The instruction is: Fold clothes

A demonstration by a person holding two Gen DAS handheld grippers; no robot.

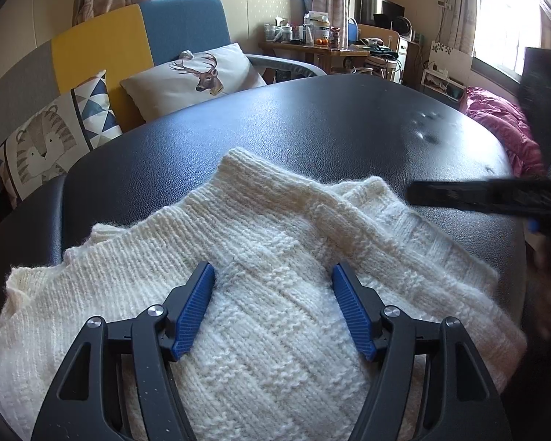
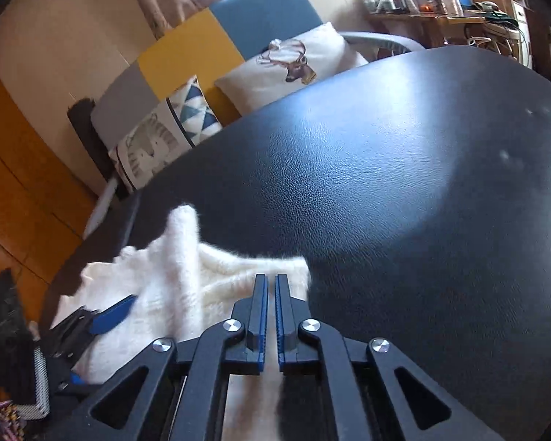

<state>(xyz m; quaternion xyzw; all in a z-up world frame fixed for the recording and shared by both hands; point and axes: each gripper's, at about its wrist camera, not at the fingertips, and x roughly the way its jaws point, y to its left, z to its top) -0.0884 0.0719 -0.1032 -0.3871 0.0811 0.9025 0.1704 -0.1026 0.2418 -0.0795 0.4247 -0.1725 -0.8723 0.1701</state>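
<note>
A cream knitted sweater lies partly folded on the black leather table. My left gripper is open, its blue pads low over the middle of the sweater. My right gripper is shut on the sweater's right edge, with white knit showing between and below the pads. The right gripper also shows as a dark blurred bar at the right of the left wrist view. The left gripper's blue finger shows at lower left in the right wrist view.
A sofa with patterned cushions stands behind the table. A cluttered wooden desk is at the back. A pink garment lies off the table's right side. The table's bare part extends beyond the sweater.
</note>
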